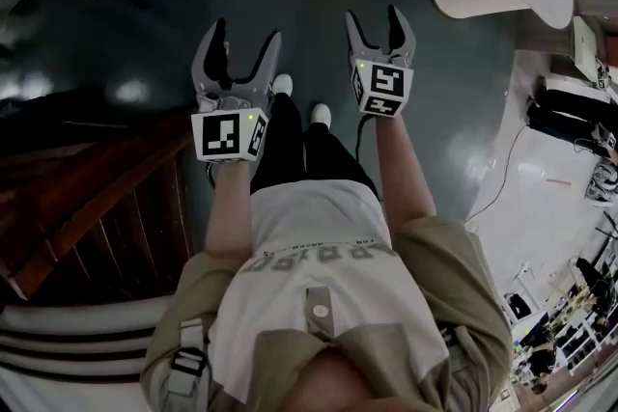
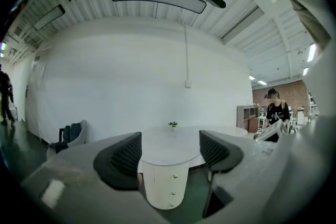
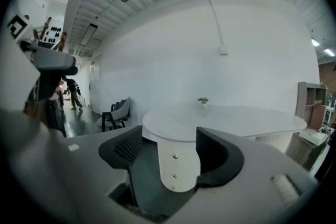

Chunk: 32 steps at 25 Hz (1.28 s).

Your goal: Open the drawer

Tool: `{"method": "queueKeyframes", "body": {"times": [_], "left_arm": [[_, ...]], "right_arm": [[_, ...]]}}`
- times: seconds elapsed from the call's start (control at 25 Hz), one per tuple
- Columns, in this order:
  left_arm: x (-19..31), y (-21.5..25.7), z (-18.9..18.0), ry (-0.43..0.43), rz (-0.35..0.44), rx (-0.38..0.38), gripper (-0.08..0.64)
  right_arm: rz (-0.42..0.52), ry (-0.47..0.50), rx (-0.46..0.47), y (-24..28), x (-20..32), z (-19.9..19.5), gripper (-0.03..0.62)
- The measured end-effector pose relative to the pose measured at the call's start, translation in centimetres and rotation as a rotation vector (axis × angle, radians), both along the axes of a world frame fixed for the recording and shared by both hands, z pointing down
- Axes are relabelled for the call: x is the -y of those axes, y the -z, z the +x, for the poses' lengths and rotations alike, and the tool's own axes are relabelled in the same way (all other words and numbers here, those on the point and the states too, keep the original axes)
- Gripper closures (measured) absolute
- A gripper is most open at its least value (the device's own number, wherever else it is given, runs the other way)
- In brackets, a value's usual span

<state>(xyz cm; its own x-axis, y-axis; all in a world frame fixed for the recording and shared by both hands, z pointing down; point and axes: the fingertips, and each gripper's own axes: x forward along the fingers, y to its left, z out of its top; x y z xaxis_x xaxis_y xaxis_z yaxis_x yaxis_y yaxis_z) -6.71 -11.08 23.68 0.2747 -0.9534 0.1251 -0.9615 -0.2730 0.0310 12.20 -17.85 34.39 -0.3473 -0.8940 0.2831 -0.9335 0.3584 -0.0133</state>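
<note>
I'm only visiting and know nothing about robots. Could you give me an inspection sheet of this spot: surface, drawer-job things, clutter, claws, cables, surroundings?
Surface: white oval table, top almost bare.
Job's things: rounded white drawer unit under the table's end, three knobs, drawers look shut.
Clutter: one small plant on the table.
Grippers: left claw and right claw both open, empty, aimed at the drawer unit, not touching it.
Cables: dark cable hangs below the right claw; thin floor cable at the right.
Surroundings: dark green floor, chair, wooden stairs, bystander far off.
</note>
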Motion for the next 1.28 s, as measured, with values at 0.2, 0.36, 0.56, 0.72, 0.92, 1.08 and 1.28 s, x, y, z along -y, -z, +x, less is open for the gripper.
{"method": "queueKeyframes", "body": {"times": [0.2, 0.36, 0.56, 0.72, 0.92, 1.08, 1.28], "left_arm": [[1.2, -1.4, -1.2, -0.01, -0.005, -0.007, 0.215], [2.0, -2.9, -2.1, -0.011, -0.019, -0.003, 0.215], [3.1, -5.4, -4.3, 0.0, -0.017, -0.013, 0.215], [4.1, -7.8, -5.4, 0.008, -0.015, -0.025, 0.215], [5.4, -10.9, -5.8, 0.009, -0.009, -0.035, 0.215], [6.8, -13.2, -5.3, -0.011, -0.004, -0.03, 0.215], [9.0, -15.4, -5.1, -0.031, 0.004, -0.029, 0.215]], "right_arm": [[-0.057, -0.022, -0.027, -5.2, 3.3, -1.7, 0.275], [-0.101, -0.029, -0.066, -9.6, 5.9, -2.9, 0.282], [-0.149, -0.069, -0.083, -15.4, 9.0, -4.0, 0.284], [-0.162, -0.08, -0.096, -19.2, 11.6, -4.9, 0.284], [-0.18, -0.098, -0.105, -23.6, 14.6, -5.7, 0.284], [-0.194, -0.124, -0.102, -26.1, 16.4, -5.9, 0.287], [-0.184, -0.118, -0.109, -28.0, 18.7, -6.7, 0.291]]}}
